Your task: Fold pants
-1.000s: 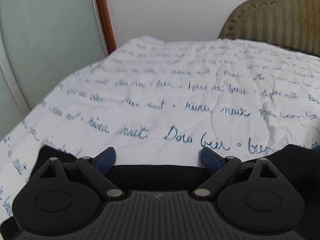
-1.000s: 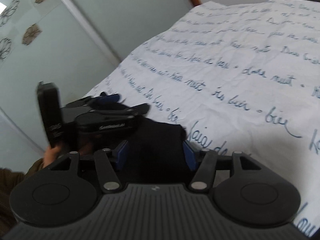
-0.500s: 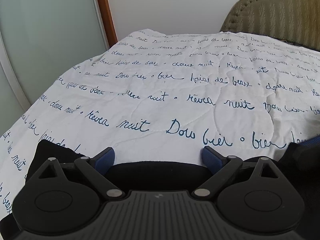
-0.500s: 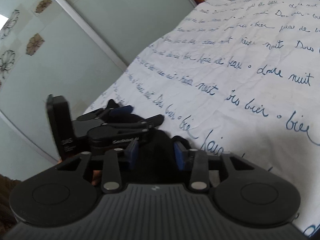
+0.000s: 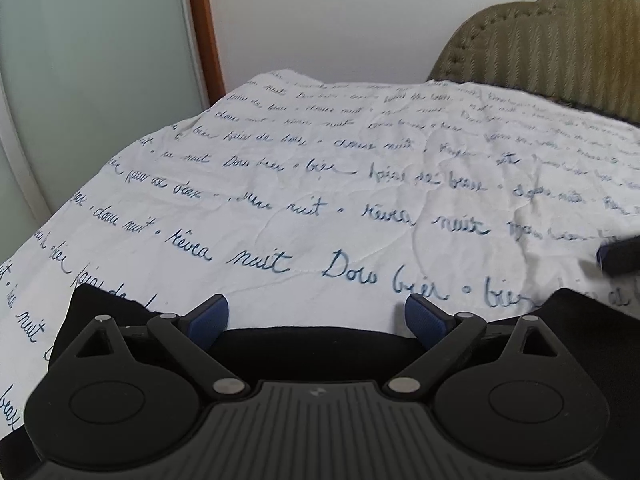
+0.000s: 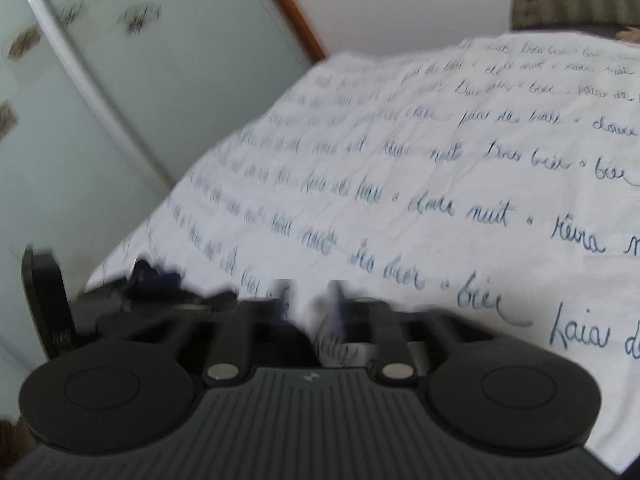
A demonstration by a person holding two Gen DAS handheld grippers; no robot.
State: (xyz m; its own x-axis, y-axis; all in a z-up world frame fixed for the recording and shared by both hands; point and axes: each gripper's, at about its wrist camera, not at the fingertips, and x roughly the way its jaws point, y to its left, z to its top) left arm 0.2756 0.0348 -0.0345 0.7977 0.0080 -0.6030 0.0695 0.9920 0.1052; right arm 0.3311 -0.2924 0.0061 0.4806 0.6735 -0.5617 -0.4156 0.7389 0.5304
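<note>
The black pants (image 5: 304, 342) lie on the white bedsheet with blue handwriting (image 5: 340, 200), at the near edge under my left gripper (image 5: 316, 316). That gripper is open, its blue pads wide apart over the pants' far edge and holding nothing. My right gripper (image 6: 310, 300) is blurred by motion. Its fingers stand close together with only sheet seen between them. In the right wrist view the left gripper (image 6: 152, 280) shows at the lower left, and the pants are hardly seen. The right gripper's tip (image 5: 618, 254) shows at the right edge of the left wrist view.
Frosted glass wardrobe doors (image 5: 88, 80) with a wooden frame stand left of the bed. A padded olive headboard (image 5: 560, 40) rises at the far right against a white wall. The sheet stretches far ahead of both grippers.
My right gripper closed from wide open to nearly shut, then moved right and away from the black pants; its view now swings toward the bed. My left gripper stays open in place.
</note>
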